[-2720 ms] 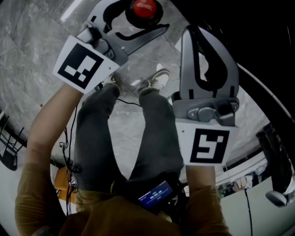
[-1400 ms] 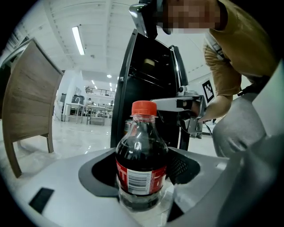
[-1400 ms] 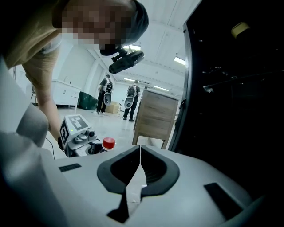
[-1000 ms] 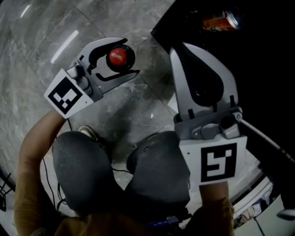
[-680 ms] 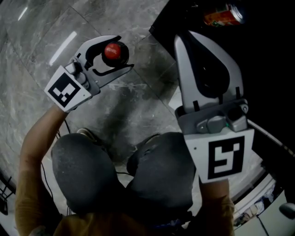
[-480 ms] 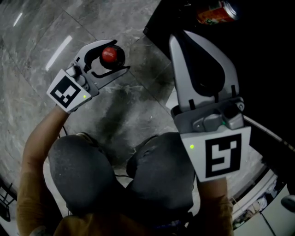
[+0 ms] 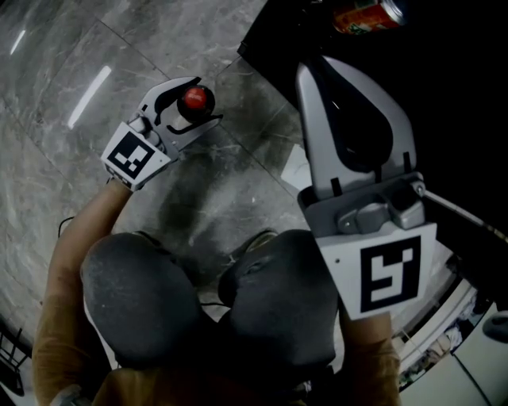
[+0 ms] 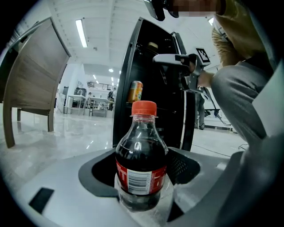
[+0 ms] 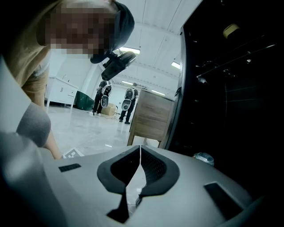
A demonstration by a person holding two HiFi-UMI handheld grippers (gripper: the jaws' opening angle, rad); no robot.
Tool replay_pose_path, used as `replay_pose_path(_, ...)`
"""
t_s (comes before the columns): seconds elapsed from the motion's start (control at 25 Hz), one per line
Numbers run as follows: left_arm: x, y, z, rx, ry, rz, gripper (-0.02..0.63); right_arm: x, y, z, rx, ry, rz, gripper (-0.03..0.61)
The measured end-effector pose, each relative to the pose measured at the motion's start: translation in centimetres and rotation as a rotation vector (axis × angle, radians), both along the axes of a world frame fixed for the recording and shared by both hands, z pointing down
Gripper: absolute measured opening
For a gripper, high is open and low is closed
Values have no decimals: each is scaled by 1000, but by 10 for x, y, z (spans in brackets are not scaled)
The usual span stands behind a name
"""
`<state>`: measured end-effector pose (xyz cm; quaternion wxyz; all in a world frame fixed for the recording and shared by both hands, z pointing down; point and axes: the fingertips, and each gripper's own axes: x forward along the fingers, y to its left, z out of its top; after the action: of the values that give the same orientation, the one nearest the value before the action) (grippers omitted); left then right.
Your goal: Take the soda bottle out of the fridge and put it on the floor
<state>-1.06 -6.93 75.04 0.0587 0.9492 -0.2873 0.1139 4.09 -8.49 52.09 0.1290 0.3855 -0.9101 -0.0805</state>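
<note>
The soda bottle (image 8: 141,165), with dark cola, a red label and a red cap (image 7: 195,100), stands upright between the jaws of my left gripper (image 7: 203,101), which is shut on its body. This gripper hangs low over the grey marble floor (image 7: 95,47), left of the black fridge (image 8: 153,84). The jaws hide the bottle's base, so I cannot tell whether it touches the floor. My right gripper (image 7: 352,95) is held higher, in front of the fridge opening. Its jaws are shut with nothing between them, and the pads meet in the right gripper view (image 9: 140,147).
An orange can (image 7: 367,14) lies on a shelf inside the open fridge (image 7: 444,95). A wooden cabinet (image 8: 35,75) stands to the left on the floor. The person's knees (image 7: 262,317) are bent just behind the grippers. Other people stand far back in the room (image 9: 103,99).
My left gripper has sunk toward the floor with the bottle in it and looks smaller from above. The right gripper has stayed nearly in place in front of the fridge.
</note>
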Motion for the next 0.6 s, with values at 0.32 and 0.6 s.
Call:
replay_pose_path(0.32,-1,-9,32,-60,-11,-48,308,-6,5,-2,9,24,-7,3)
replay_pose_path(0.6,5,-15,48,-71,-23,-61,308,-9,5,-2,7,32,-10,3)
